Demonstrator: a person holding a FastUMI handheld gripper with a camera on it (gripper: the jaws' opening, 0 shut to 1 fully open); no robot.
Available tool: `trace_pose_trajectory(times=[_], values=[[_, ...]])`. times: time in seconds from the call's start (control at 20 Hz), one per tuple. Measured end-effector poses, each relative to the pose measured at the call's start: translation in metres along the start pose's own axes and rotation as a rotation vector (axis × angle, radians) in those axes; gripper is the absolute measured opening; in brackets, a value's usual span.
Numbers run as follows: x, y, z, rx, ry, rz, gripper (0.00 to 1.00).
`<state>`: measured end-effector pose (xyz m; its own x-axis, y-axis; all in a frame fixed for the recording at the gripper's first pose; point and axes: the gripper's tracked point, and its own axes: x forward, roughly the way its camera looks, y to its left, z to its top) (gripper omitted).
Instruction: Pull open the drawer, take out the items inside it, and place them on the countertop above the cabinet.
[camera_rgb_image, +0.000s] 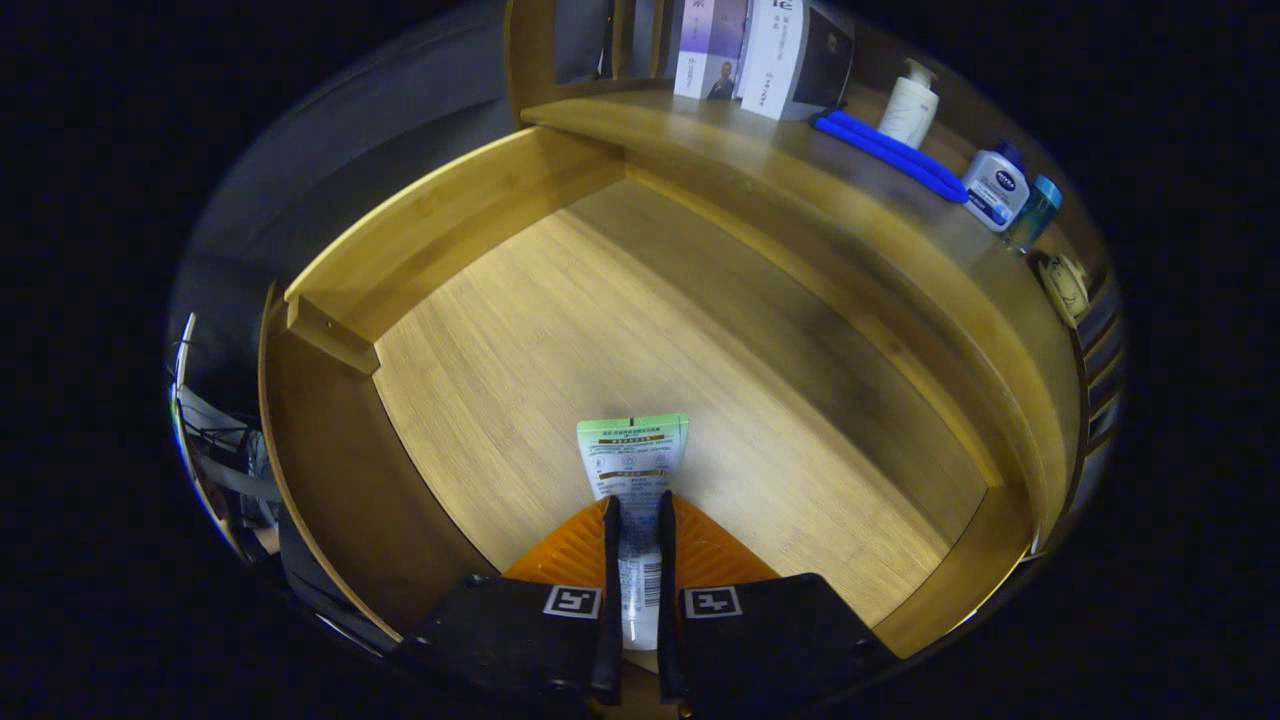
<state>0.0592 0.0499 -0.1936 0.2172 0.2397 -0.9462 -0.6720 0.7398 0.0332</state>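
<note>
The wooden drawer (440, 215) stands pulled open below me, its pale bamboo floor bare. My gripper (637, 515) is shut on a white tube with a green crimped end (633, 460); both fingers press on its body and the flat end sticks out ahead of them, over the drawer floor. Beyond the drawer runs the cabinet's countertop (740, 150). On it lie a blue strip-like item (885, 152), a white pump bottle (910, 105), a white bottle with a blue cap (996, 185) and a teal bottle (1035, 210).
Two boxes (760, 50) stand upright at the back of the countertop beside a wooden upright (528, 55). A round pale object (1065, 285) sits at the countertop's far right end. Cables and clutter (215, 440) lie outside the drawer's left wall.
</note>
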Motion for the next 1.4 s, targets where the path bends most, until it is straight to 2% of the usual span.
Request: trace_pose_trajectory(times=[0.4, 0.85, 1.4], values=[[-0.039, 0.007, 0.034, 0.038, -0.159, 0.035, 0.16], [-0.087, -0.001, 0.077, 0.094, -0.336, 0.038, 0.16], [-0.098, -0.082, 0.134, 0.48, -0.48, -0.005, 0.16]])
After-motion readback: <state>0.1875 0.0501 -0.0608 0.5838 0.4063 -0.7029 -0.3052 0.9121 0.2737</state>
